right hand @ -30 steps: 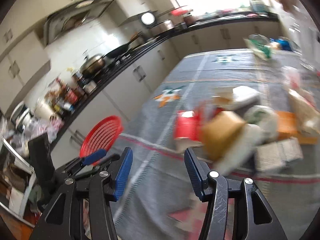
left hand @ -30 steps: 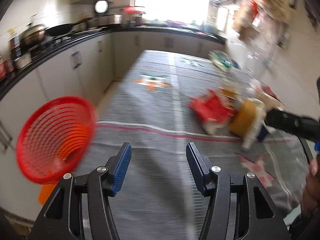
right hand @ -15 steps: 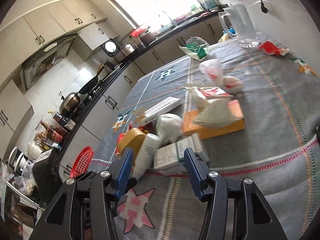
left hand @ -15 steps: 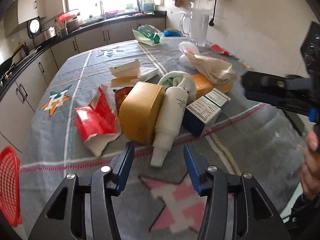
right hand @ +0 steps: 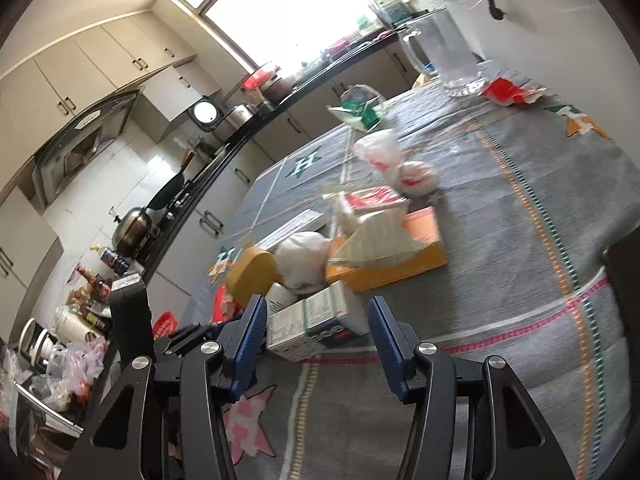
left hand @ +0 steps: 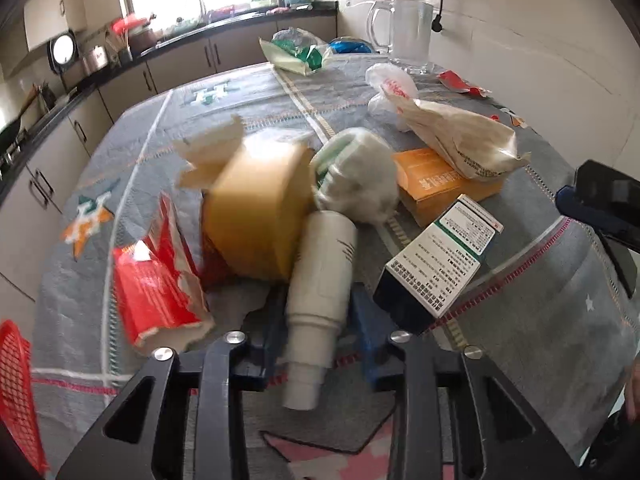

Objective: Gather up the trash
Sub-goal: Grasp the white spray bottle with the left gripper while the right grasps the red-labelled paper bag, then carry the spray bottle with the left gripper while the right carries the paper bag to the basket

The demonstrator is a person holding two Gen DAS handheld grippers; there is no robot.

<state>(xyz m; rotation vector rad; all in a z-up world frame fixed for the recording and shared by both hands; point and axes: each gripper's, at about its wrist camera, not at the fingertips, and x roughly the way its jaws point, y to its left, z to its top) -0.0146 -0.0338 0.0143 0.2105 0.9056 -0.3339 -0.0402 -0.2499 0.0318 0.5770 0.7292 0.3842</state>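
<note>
A pile of trash lies on the grey tablecloth [left hand: 540, 340]. A white bottle [left hand: 320, 280] lies with its neck toward me, between the blue pads of my left gripper [left hand: 320, 332]. The jaws are closing and the pads sit against the bottle's sides. Around it are a tan round box [left hand: 256, 216], a torn red carton [left hand: 152, 288], a white wad [left hand: 356, 176] and a dark-blue and white medicine box [left hand: 436, 264]. My right gripper [right hand: 316, 336] is open. The medicine box [right hand: 316, 320] lies just ahead between its fingertips, untouched.
An orange box [left hand: 436, 184] lies under a crumpled paper bag [left hand: 460, 136]. Further back are a plastic bag [left hand: 390, 88], a green and white bag [left hand: 296, 56] and a glass jug [left hand: 408, 32]. A red mesh basket [left hand: 16, 392] sits off the table's left edge. Counters line the left.
Both views swung from the red basket to the trash pile and came closer. My left gripper moved up over the white bottle and narrowed around it. The right gripper's opening is unchanged.
</note>
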